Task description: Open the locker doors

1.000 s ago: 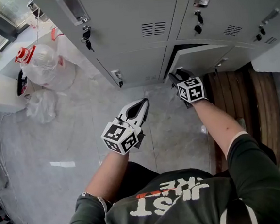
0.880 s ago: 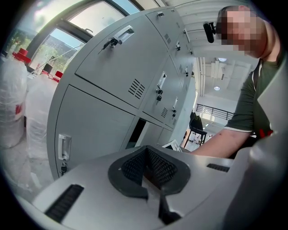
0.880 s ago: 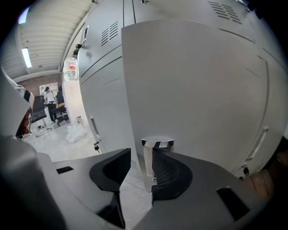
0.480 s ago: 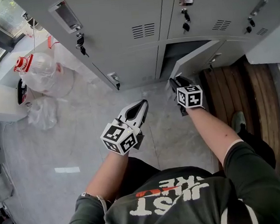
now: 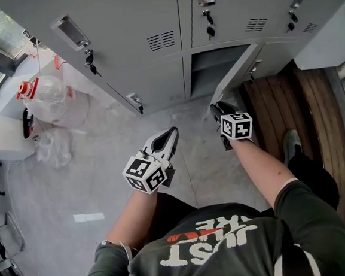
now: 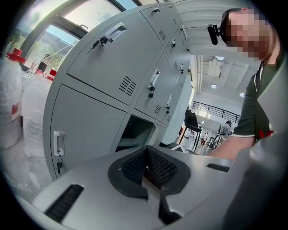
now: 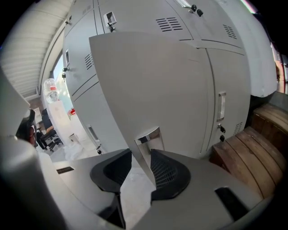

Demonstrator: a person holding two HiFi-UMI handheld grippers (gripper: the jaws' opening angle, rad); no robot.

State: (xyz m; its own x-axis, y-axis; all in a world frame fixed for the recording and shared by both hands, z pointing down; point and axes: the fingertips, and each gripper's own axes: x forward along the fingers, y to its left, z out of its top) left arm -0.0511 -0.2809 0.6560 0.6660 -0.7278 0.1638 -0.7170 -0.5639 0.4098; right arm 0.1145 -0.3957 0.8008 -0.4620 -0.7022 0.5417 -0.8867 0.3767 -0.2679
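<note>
Head view, locker door: in the lower row, swung out from its open compartment.
Head view, right gripper: at the door's free edge.
Head view, left gripper: well apart from the door, above the floor.
Left gripper view, fingers: closed together with nothing between them; the open compartment lies beyond.
Right gripper view, fingers: have just been closing and now grip the door's edge, just below its recessed handle.
</note>
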